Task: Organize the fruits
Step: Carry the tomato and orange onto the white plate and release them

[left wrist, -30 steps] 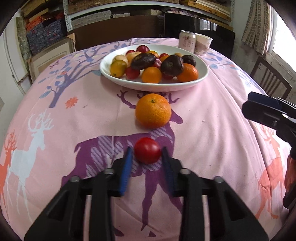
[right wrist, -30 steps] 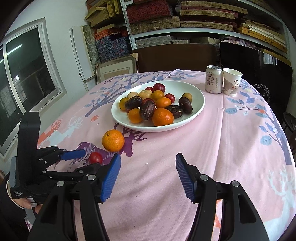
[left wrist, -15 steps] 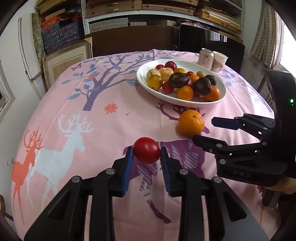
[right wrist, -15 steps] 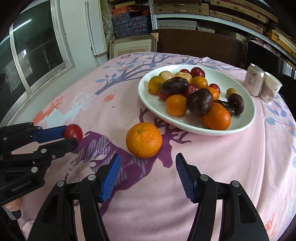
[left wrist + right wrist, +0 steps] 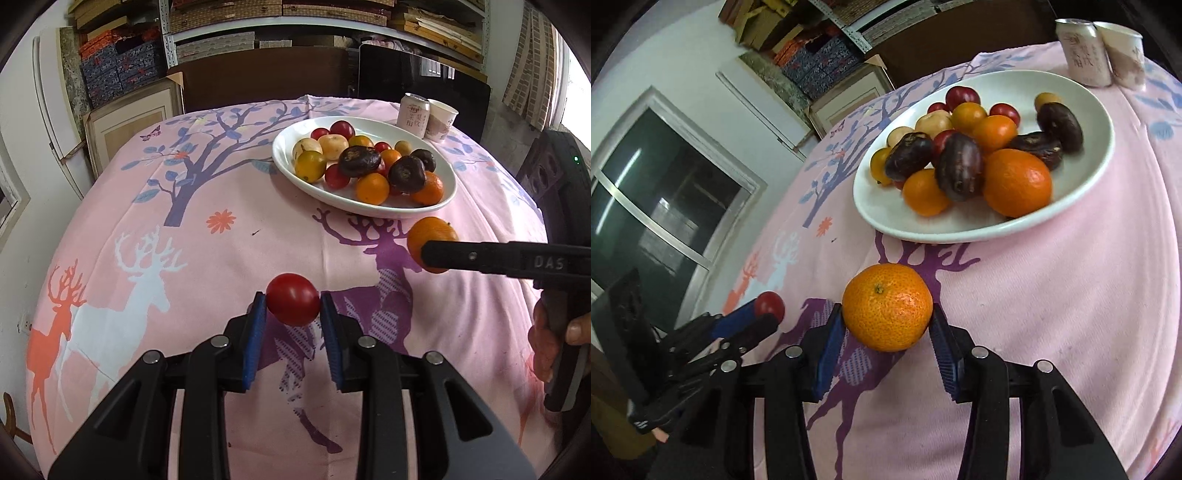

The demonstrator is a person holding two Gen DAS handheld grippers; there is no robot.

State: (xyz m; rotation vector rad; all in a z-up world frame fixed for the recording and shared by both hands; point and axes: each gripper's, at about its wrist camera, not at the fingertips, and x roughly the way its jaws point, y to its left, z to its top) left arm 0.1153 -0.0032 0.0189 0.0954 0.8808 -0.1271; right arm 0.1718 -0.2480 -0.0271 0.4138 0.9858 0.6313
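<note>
Now lifted clear of the table [image 5: 258,206] in the clamped left gripper [image 5: 293,314], a red fruit [image 5: 293,299]; closing round the mandarin [image 5: 887,307] near the plate's [image 5: 1104,155] front rim, the right gripper [image 5: 886,326], pads apparently touching — both likely plate-bound.

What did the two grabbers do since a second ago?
The right gripper swung over to the loose orange on the tablecloth and is closing its jaws around it. The left gripper lifted the red tomato and kept it clamped. The white plate of fruit, can and cup stayed put.
</note>
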